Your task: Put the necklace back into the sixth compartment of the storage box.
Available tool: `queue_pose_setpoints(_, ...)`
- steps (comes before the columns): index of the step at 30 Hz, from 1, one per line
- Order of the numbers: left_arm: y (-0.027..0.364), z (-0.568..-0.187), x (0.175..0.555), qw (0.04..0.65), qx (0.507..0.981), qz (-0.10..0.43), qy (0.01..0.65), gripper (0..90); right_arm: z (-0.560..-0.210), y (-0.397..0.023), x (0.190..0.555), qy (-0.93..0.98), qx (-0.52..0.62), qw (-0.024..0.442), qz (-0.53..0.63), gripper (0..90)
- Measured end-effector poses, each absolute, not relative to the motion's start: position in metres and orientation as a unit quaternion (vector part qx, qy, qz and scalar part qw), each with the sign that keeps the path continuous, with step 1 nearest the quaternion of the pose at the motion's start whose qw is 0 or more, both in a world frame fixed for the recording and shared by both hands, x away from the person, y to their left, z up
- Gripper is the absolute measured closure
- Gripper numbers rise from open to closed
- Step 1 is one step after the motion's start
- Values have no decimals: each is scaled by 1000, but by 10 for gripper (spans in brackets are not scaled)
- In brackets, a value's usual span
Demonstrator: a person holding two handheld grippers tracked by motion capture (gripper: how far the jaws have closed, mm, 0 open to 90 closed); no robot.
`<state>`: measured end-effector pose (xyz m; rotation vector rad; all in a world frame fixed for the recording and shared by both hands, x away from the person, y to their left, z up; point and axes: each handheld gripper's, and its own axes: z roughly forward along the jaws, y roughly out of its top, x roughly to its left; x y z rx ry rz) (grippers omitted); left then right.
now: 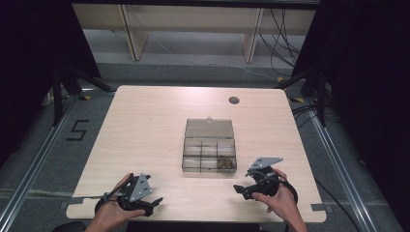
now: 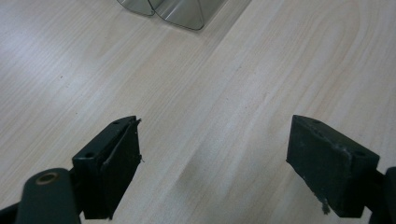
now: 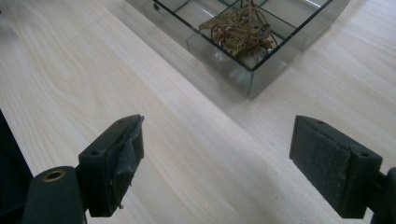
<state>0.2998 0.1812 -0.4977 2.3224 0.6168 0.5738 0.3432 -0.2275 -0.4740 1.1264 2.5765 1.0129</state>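
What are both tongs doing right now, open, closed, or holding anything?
Left tongs: open, empty, over bare table.
Right tongs: open, empty, short of the clear box.

Box (image 1: 209, 145): clear smoky plastic organiser, lid open and lying flat behind it, divided into compartments; mid-tabletop, nearer the near edge.
Contents (image 3: 243, 32): tangle of brown cord and brassy pieces in the near-right corner compartment.
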Motion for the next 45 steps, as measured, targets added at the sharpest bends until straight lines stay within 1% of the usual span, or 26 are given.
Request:
queue_pose_setpoints(1,181,-498,300,329,888,219,236,170,-478,-228,344,859,365,89,348,184)
queue_pose_setpoints(4,181,-498,300,329,888,219,236,170,-477,-229,341,859,381,73,334,183)
queue_pose_setpoints(5,181,-498,300,329,888,219,236,170,-480,-229,341,856,379,77,344,183)
queue_pose_setpoints(6,181,-498,300,329,888,219,236,170,-478,-230,340,859,382,71,334,183)
queue_pose_setpoints(8,181,-498,300,329,888,219,236,170,-482,-231,339,856,387,80,335,183)
queue_pose_setpoints(9,181,-498,300,329,888,220,236,170,-482,-233,337,859,382,70,333,182)
queue_pose_setpoints(13,181,-498,300,329,888,219,236,170,-486,-235,336,862,373,78,335,182)
queue_pose_setpoints(14,181,-498,300,329,888,220,236,170,-487,-234,333,854,390,80,334,181)
queue_pose_setpoints(16,181,-498,300,330,887,219,236,170,-486,-236,332,860,379,73,335,180)
queue_pose_setpoints(18,181,-498,300,332,887,218,234,170,-490,-235,331,856,378,83,343,179)
queue_pose_setpoints(19,181,-498,300,332,887,218,234,170,-487,-236,330,858,384,72,333,179)
queue_pose_setpoints(25,181,-499,300,334,888,214,233,170,-490,-236,326,857,383,70,338,177)
queue_pose_setpoints(26,181,-499,300,332,889,215,233,170,-492,-236,326,857,376,79,344,176)
queue_pose_setpoints(28,181,-499,300,333,888,214,233,170,-490,-236,322,858,389,67,329,175)
queue_pose_setpoints(29,181,-499,300,333,888,214,233,170,-490,-236,322,858,389,67,329,175)
queue_pose_setpoints(30,181,-499,300,333,888,215,233,170,-494,-236,323,856,377,80,344,175)
queue_pose_setpoints(31,181,-499,300,334,888,214,234,170,-493,-235,320,853,390,70,340,175)
queue_pose_setpoints(33,181,-499,300,325,892,214,228,170,-492,-236,319,861,379,72,331,175)
queue_pose_setpoints(38,180,-497,299,330,891,214,226,170,-494,-234,314,859,379,79,336,175)
queue_pose_setpoints(39,181,-497,299,335,888,220,228,170,-494,-234,314,859,379,79,336,175)
queue_pose_setpoints(40,182,-496,300,325,891,218,229,170,-494,-235,313,862,377,77,330,175)
queue_pose_setpoints(41,182,-496,300,325,889,223,233,170,-495,-234,310,853,397,77,330,175)
queue_pose_setpoints(42,183,-496,300,324,889,223,233,170,-494,-236,311,861,378,79,331,175)
queue_pose_setpoints(45,185,-495,301,331,886,222,237,170,-496,-234,309,857,381,77,337,175)
